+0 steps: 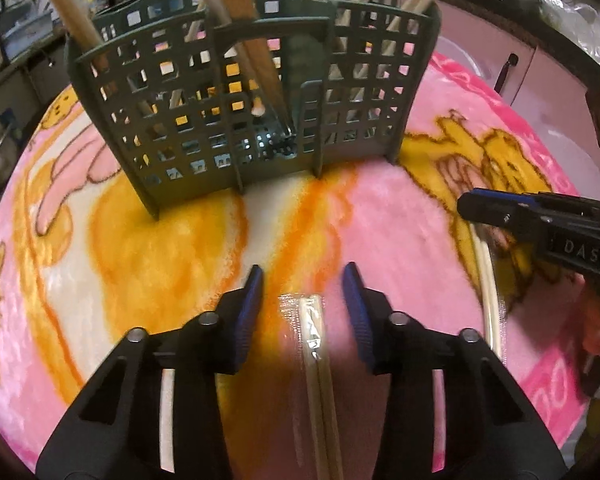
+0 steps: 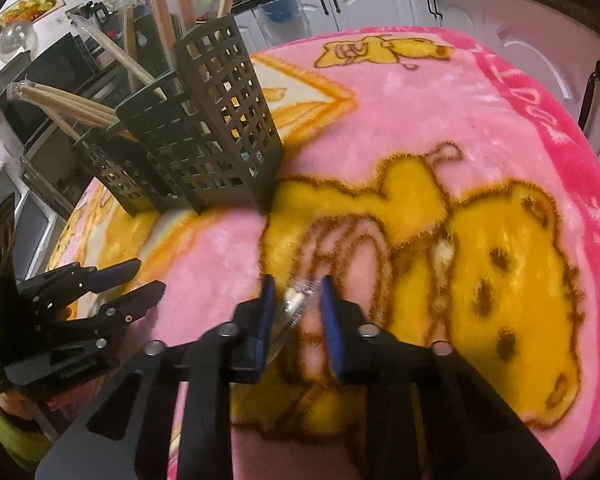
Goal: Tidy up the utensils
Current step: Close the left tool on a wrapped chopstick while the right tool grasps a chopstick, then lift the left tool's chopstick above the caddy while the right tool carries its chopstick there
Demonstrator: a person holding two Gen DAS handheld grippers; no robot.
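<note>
Nearest the left gripper (image 1: 303,286), a wrapped pair of chopsticks (image 1: 314,344) lies flat on the pink blanket (image 1: 400,216), running lengthwise between the two blue pads, which stand wide apart and touch nothing. The gripper is pitched low over the cloth, aimed toward the green basket (image 1: 244,96).

To the right of that pair, the right gripper (image 2: 296,300) tilts down at a second wrapped pair (image 2: 294,304). Its fingers sit narrowly on either side of the plastic tip; whether they already pinch it I cannot tell, as the frame is blurred there.

Farthest off, the green basket stands upright on the blanket with several wooden chopsticks and utensil handles (image 1: 236,20) already leaning out of its compartments.

So, by my judgement, the sorting is well along: most pieces are in the basket, and these two wrapped pairs in front of it remain to be lifted and dropped in.
</note>
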